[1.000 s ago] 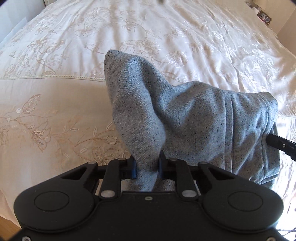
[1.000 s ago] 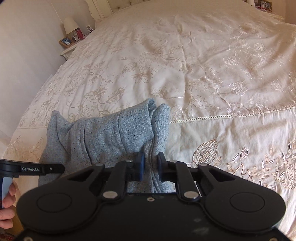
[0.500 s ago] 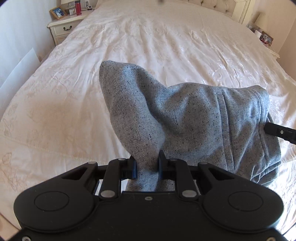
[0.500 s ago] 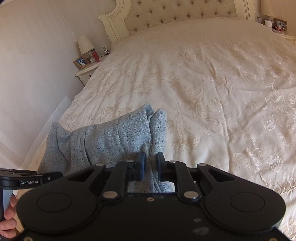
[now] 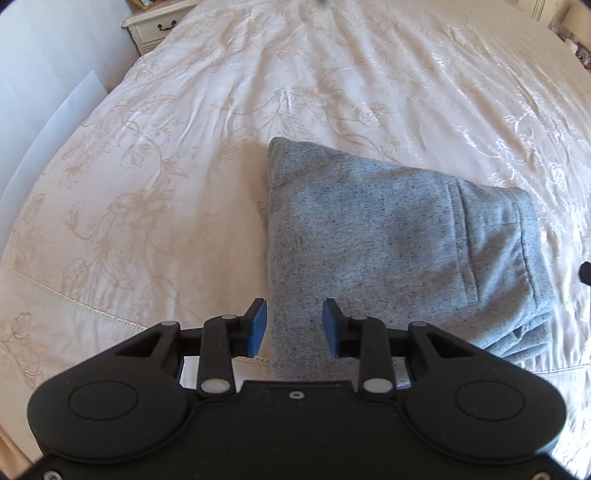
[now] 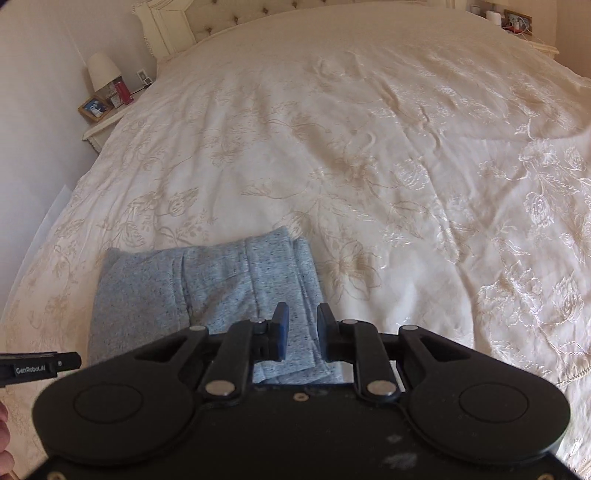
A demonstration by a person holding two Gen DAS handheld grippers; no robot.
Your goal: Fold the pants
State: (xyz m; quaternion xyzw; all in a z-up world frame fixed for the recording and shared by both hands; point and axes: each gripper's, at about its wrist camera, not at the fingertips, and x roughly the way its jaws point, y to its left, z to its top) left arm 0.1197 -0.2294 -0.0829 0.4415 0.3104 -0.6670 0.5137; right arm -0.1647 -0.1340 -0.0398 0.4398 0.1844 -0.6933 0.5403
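Note:
The grey speckled pants point(image 5: 388, 251) lie folded in a flat rectangle on the cream embroidered bedspread point(image 5: 184, 155). My left gripper point(image 5: 294, 326) is open, its blue pads either side of the bundle's near left corner, not pinching it. In the right wrist view the pants point(image 6: 207, 280) lie low left, and my right gripper point(image 6: 300, 330) is open over their near right edge, holding nothing. The tip of the right gripper shows at the right edge of the left wrist view point(image 5: 584, 272).
A white nightstand point(image 5: 155, 27) stands at the far left of the bed. In the right wrist view it carries a lamp point(image 6: 101, 72), a photo frame point(image 6: 94, 107) and a red item. A tufted headboard point(image 6: 229, 14) is at the far end. The left gripper's body point(image 6: 40, 367) shows low left.
Both grippers have opened and let go of the pants. The bundle, held up and bunched before, now lies flat on the bed further up the spread.

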